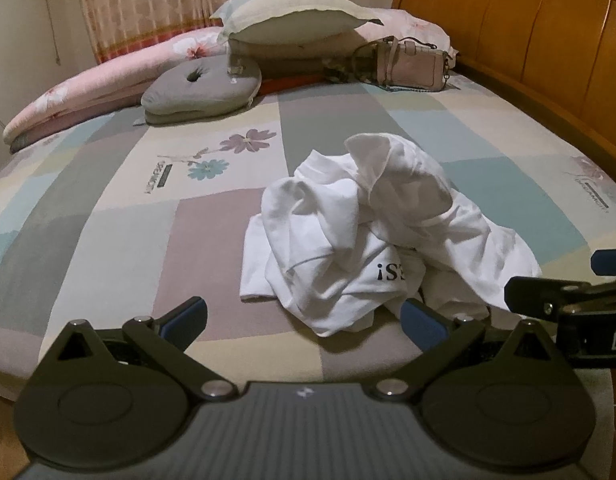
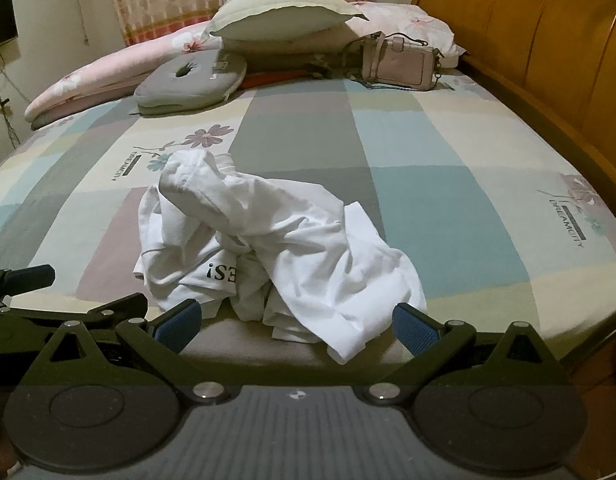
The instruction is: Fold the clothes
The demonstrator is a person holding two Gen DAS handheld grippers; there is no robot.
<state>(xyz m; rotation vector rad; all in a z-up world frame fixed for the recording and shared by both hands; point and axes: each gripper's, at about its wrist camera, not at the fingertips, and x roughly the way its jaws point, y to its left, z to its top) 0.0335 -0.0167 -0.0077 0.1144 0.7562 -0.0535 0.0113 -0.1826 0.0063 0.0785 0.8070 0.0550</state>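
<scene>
A white T-shirt (image 1: 372, 232) with black lettering lies crumpled in a heap on the patchwork bedsheet (image 1: 107, 208), near the bed's front edge. My left gripper (image 1: 303, 320) is open just in front of the heap, low over the sheet, nothing between its blue pads. In the right wrist view the same T-shirt (image 2: 275, 248) lies bunched ahead, a loose flap hanging toward the front edge. My right gripper (image 2: 295, 324) is open, its pads on either side of that near flap without closing on it. Each gripper shows at the side of the other's view.
At the far end of the bed lie a grey cushion (image 1: 199, 88), a striped pillow (image 1: 291, 12), a pink floral quilt (image 1: 87, 80) and a pale handbag (image 1: 408, 64). A wooden headboard (image 1: 528, 32) runs along the right side. A curtain hangs behind.
</scene>
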